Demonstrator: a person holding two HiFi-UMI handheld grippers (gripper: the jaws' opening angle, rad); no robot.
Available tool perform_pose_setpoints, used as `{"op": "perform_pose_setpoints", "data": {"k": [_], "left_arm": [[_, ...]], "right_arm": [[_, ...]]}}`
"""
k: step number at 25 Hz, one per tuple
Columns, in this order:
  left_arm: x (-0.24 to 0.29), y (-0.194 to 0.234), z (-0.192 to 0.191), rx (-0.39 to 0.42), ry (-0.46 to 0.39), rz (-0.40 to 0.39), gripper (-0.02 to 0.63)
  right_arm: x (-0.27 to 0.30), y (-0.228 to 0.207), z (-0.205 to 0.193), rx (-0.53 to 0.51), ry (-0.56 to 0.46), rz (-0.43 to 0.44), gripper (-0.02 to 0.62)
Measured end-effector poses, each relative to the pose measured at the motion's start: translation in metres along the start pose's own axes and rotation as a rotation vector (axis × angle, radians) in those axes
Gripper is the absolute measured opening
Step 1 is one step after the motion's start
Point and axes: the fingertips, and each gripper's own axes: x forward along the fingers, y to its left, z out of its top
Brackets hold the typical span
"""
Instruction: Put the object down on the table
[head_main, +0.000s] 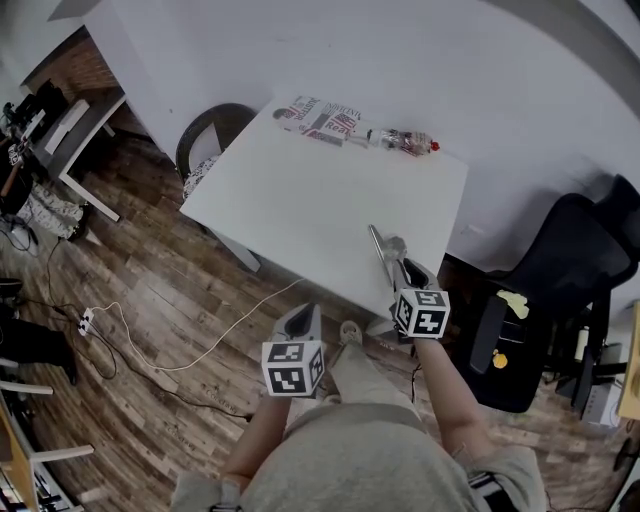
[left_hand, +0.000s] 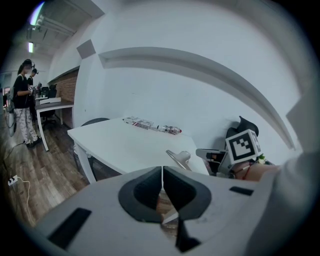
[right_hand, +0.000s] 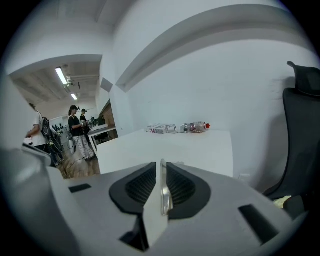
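The right gripper (head_main: 398, 263) has its jaws clenched on a thin metal utensil (head_main: 383, 243). In the right gripper view the utensil stands edge-on as a bright strip between the two ribbed pads. The gripper holds it at the near right edge of the white table (head_main: 300, 190), the flat handle slanting out over the tabletop. Whether the metal touches the surface cannot be told. The left gripper (head_main: 303, 313) hangs just off the table's near edge, to the left of the right one and above the wooden floor (head_main: 150, 290). Its jaws are pressed together with nothing between them. Along the table's far edge lie a plastic bottle (head_main: 408, 142) with a red cap and, just beside it, some printed packets (head_main: 320, 120), both well apart from the utensil. A round dark chair (head_main: 210, 135) stands at the table's far left corner, and a black office chair (head_main: 560, 270) stands off its right side. A white cable (head_main: 230, 330) runs across the floor from under the table's near edge to a power strip (head_main: 85, 322).
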Motion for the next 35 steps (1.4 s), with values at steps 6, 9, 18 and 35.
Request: {"op": "perform_pose_setpoints", "data": {"k": [6, 9, 18, 35], "left_arm": [[-0.021, -0.006, -0.003, 0.002, -0.027, 0.000, 0.011], [-0.030, -0.009, -0.005, 0.004, -0.044, 0.000, 0.011], [-0.062, -0.018, -0.017, 0.000, -0.068, 0.010, 0.011], [-0.088, -0.031, -0.038, 0.023, -0.078, 0.002, 0.011]], "right_arm": [[-0.041, 0.029, 0.009, -0.015, -0.046, 0.035, 0.029], [-0.059, 0.043, 0.013, -0.014, -0.070, 0.057, 0.010], [-0.113, 0.081, 0.018, -0.029, -0.126, 0.132, 0.000], [-0.166, 0.121, 0.000, -0.018, -0.153, 0.223, 0.000]]}}
